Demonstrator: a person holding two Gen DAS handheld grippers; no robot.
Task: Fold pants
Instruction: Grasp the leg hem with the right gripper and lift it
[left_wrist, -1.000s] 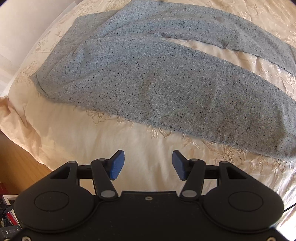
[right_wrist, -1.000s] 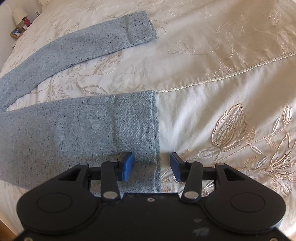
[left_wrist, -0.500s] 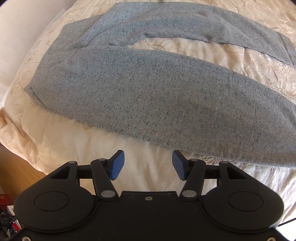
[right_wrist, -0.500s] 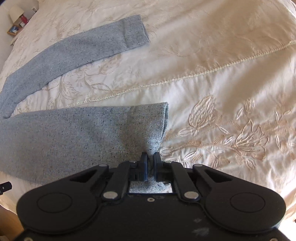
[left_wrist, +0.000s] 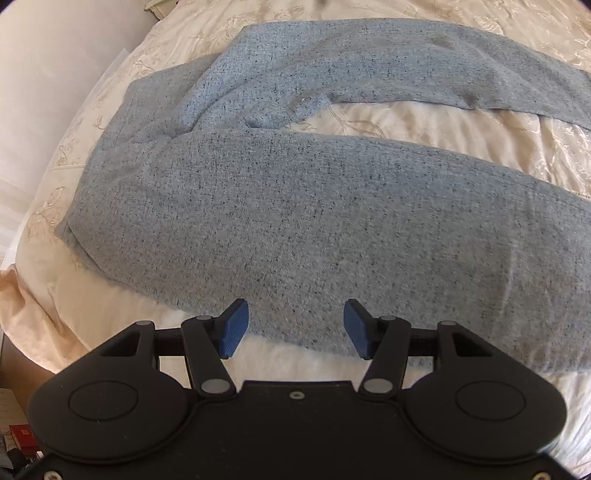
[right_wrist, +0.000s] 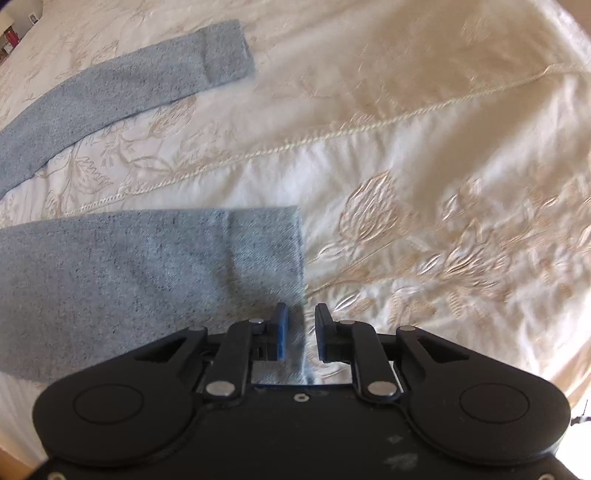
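Observation:
Grey speckled pants (left_wrist: 295, 206) lie flat on a cream embroidered bedspread (right_wrist: 424, 155), waist at the left, the two legs spread apart toward the right. My left gripper (left_wrist: 295, 328) is open, its blue pads (left_wrist: 233, 328) over the near edge of the near leg's thigh. In the right wrist view the near leg's cuff (right_wrist: 266, 251) lies flat and the far leg's cuff (right_wrist: 225, 51) lies further back. My right gripper (right_wrist: 300, 334) is partly open with the cuff's near corner between its pads, not pinched.
The bed's left edge (left_wrist: 22, 302) drops off near the waistband, with a pale wall (left_wrist: 55, 74) behind it. A corded seam (right_wrist: 369, 125) runs across the bedspread. Floor clutter (left_wrist: 22, 443) shows at the lower left.
My left gripper moved forward over the near leg's edge, still open. My right gripper shut on the cuff corner, lifted it, and has now opened partway; the cuff lies flat again.

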